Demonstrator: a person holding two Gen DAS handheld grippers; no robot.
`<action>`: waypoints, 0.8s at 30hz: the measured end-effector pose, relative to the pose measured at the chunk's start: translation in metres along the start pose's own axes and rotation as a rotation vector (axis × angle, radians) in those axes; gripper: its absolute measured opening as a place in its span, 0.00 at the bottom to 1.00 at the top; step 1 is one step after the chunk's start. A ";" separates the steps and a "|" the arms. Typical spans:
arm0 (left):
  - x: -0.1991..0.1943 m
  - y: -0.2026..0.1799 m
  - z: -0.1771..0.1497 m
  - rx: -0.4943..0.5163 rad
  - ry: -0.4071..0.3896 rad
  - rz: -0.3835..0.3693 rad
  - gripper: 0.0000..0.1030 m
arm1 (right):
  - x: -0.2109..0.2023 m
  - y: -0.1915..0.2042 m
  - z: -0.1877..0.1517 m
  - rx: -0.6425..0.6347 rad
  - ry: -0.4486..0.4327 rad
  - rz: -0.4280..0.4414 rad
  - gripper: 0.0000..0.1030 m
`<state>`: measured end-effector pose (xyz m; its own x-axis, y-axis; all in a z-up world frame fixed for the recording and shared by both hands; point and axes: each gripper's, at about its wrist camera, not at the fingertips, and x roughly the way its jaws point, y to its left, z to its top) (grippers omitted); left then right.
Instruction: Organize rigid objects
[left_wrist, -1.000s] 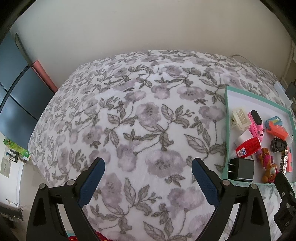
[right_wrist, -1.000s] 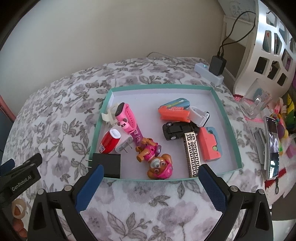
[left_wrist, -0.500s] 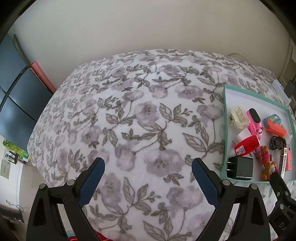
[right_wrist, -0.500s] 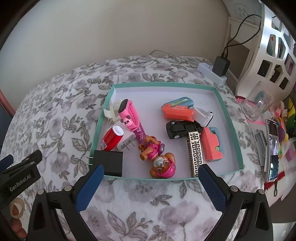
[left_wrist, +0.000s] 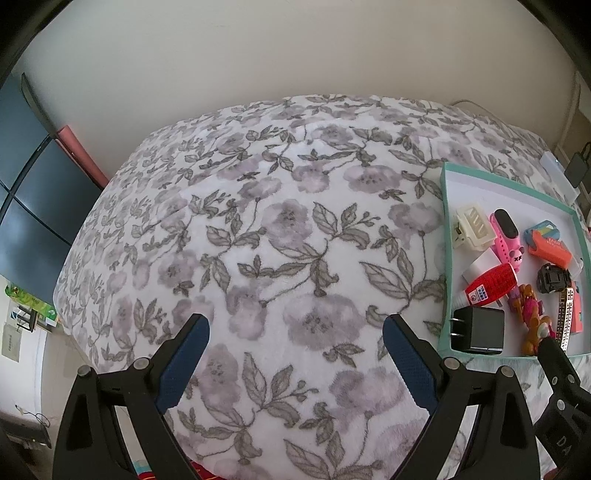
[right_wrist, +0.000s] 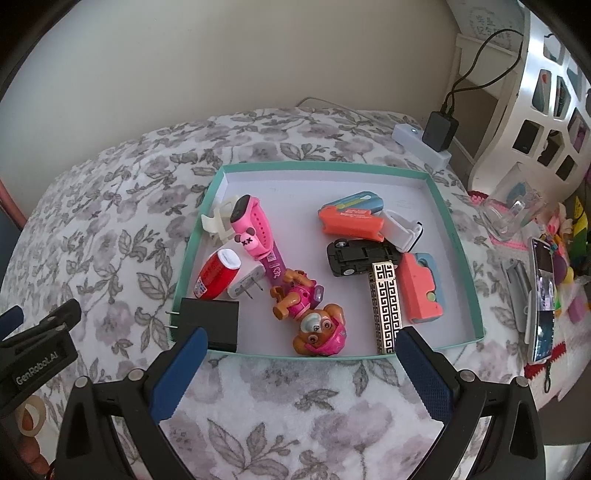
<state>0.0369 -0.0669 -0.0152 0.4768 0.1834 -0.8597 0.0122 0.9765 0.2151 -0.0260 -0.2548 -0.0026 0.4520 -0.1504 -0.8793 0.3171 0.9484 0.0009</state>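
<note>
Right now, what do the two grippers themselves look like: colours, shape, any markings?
Both match: the left gripper and right gripper have black angular frames with silver bolts and two fingers faced with textured blue pads. White "GenRobot.AI" lettering marks the left gripper's side in the right wrist view. No cables or sleeves show.

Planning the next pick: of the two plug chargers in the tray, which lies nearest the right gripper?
The black charger, in the tray's near-left corner, just beyond the right gripper's left finger. The white charger lies farther in, against the red can.
</note>
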 end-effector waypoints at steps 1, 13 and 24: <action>0.000 0.000 0.000 0.000 0.001 0.000 0.92 | 0.000 0.000 0.000 -0.001 -0.002 -0.005 1.00; 0.001 0.000 -0.001 0.003 0.005 -0.004 0.92 | 0.000 -0.002 0.001 0.001 -0.003 -0.013 1.00; 0.001 0.000 -0.001 0.004 0.005 -0.004 0.92 | 0.001 -0.002 0.000 0.001 -0.001 -0.012 1.00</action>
<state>0.0366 -0.0661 -0.0168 0.4721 0.1803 -0.8629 0.0180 0.9767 0.2139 -0.0260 -0.2567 -0.0039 0.4491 -0.1624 -0.8786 0.3232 0.9463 -0.0097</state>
